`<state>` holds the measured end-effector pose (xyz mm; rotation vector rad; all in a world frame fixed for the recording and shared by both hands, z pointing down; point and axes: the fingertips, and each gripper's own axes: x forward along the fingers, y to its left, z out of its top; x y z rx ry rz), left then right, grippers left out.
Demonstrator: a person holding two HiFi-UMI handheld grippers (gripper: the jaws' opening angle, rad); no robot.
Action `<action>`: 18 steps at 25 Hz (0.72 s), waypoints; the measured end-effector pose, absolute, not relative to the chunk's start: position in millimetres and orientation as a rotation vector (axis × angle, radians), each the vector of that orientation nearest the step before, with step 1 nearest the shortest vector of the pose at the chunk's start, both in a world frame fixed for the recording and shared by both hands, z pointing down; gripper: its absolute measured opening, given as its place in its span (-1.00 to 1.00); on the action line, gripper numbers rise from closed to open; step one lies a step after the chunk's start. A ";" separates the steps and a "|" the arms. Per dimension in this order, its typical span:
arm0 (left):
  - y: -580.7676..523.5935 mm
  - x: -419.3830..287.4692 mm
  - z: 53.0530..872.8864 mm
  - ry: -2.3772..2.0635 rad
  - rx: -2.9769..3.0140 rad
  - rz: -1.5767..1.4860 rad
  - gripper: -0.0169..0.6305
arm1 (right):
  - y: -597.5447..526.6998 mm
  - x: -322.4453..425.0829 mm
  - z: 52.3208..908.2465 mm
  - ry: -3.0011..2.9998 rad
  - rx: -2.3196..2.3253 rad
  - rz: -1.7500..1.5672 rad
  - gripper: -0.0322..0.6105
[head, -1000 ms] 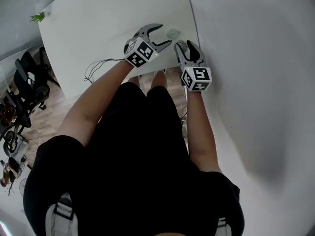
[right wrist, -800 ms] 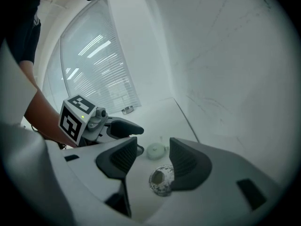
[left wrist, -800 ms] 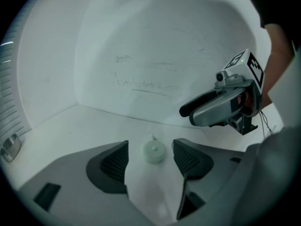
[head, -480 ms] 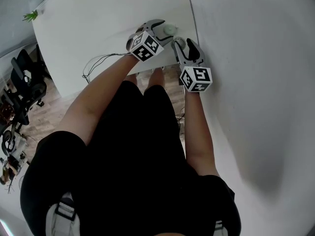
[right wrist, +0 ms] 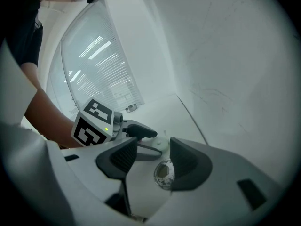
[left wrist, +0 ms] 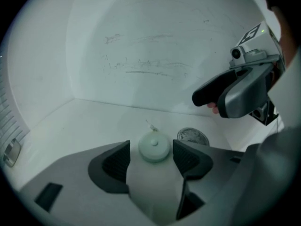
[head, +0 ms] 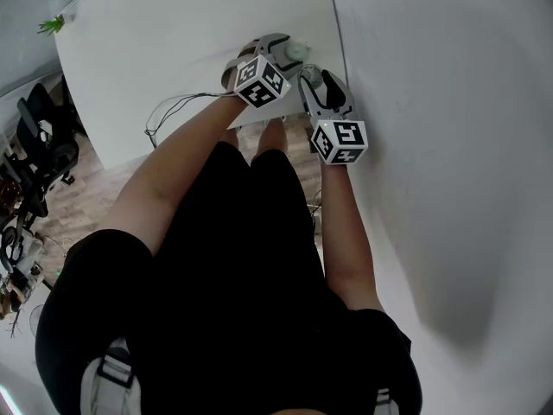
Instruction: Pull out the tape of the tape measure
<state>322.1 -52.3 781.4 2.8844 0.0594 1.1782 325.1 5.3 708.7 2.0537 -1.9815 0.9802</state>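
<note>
**Left gripper astride the tape measure, tape not drawn**

Holds the left gripper (left wrist: 150, 149) low over the white worktop (head: 173, 50). Jaws spread wide to either side of the pale green round plastic tape measure (left wrist: 154, 147) with a raised button at its middle, pads close beside its rim and not pressing. Shows a thin little tab on the measure's wall-facing side.

Finds the tape measure near the worktop's near right corner, close to the edge along the white wall (head: 432, 102). Just beside it, on the side toward the other tool: a round silvery metal disc (left wrist: 193, 136).

Poises the right gripper (right wrist: 154, 147) over that disc, jaws moderately apart and gripping nothing, tips toward the left gripper.

Further out, by the near edge: a thin dark cable (head: 173, 106). At the far left corner: a small green plant (head: 52, 26).
</note>
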 end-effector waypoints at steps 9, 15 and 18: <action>-50.1 322.8 779.5 0.080 2.890 1.212 -0.19 | 1.6 322.4 702.7 -2.004 2.016 0.977 -0.24; -49.0 315.2 783.8 0.095 2.855 1.215 -0.26 | -2.0 319.5 707.4 -2.022 1.979 0.966 -0.24; -52.0 302.1 781.9 0.092 2.844 1.208 -0.26 | -7.3 317.2 709.4 -2.048 1.964 0.948 -0.25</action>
